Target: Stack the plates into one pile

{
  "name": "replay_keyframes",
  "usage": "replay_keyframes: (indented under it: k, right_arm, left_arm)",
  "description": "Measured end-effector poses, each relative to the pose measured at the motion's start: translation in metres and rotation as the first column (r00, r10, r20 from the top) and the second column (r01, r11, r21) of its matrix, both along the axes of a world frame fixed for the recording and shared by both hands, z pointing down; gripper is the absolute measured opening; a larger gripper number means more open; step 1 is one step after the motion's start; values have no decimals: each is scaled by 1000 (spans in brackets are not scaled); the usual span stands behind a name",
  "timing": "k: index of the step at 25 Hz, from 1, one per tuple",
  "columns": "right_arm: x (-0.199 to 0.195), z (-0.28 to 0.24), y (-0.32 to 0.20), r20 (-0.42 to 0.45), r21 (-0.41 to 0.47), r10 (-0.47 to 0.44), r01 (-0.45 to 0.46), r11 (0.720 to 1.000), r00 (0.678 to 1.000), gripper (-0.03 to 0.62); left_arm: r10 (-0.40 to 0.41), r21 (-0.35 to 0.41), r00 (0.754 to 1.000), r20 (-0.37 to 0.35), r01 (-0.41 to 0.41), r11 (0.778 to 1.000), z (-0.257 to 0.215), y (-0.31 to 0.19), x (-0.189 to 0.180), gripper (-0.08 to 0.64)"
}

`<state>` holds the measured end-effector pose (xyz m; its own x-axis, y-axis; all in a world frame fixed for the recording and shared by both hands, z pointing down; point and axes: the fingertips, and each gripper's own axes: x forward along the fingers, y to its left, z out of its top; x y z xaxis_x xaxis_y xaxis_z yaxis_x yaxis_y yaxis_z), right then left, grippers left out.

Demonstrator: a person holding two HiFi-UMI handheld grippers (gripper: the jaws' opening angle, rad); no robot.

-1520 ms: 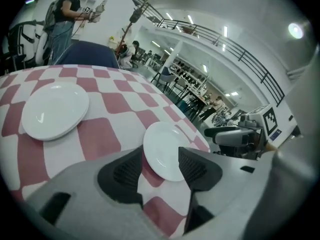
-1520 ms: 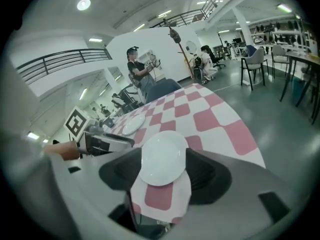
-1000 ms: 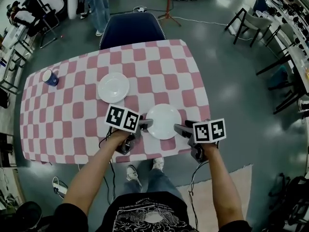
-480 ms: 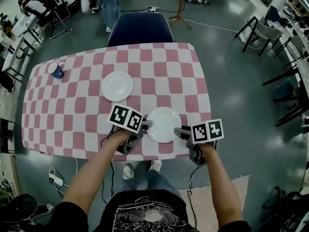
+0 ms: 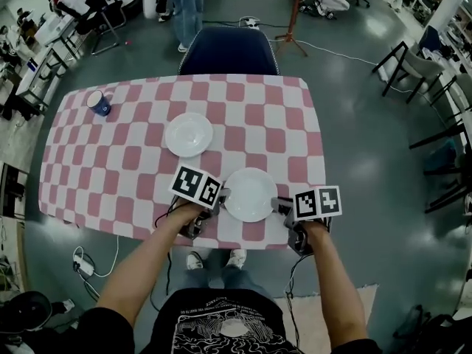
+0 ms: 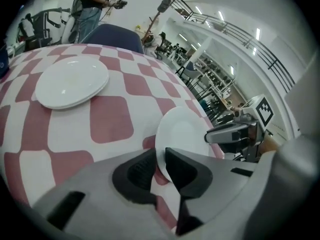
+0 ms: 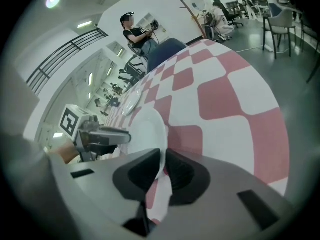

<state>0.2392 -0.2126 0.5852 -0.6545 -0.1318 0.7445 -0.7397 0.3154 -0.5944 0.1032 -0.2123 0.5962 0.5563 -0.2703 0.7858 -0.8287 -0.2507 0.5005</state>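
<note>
Two white plates lie on the pink-and-white checked table (image 5: 133, 161). The near plate (image 5: 251, 194) sits close to the front edge. The far plate (image 5: 189, 135) lies up and to the left of it. My left gripper (image 5: 221, 195) is at the near plate's left rim and my right gripper (image 5: 278, 203) at its right rim. Both pairs of jaws are closing. In the left gripper view the near plate's (image 6: 182, 134) rim stands pinched between the left gripper's (image 6: 161, 166) pads. In the right gripper view the plate's (image 7: 147, 134) rim is likewise between the right gripper's (image 7: 164, 166) pads.
A blue mug (image 5: 99, 102) stands at the table's far left corner. A dark blue chair (image 5: 228, 51) is tucked in at the far side, with a person (image 5: 184, 6) standing beyond it. The table's front edge runs just under both grippers.
Both grippers have stayed at the near plate's two sides, and their jaws have narrowed onto its rim. The head camera's aim has drifted, so the table sits lower in the picture.
</note>
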Motion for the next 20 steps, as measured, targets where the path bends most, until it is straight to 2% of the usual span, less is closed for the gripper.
replay_keyframes:
  k: [8, 14, 20]
  right_arm:
    - [-38, -39, -29, 29, 85, -106, 103, 991, 994, 35]
    - [-81, -55, -44, 55, 107, -173, 166, 980, 983, 35]
    - [-129, -70, -64, 71, 145, -204, 192, 971, 976, 37]
  left_arm:
    - [-115, 82, 993, 16, 114, 990, -34, -16, -38, 60]
    - [-208, 127, 977, 34, 203, 971, -56, -21, -81, 60]
    - [-276, 172, 961, 26, 268, 948, -73, -34, -128, 60]
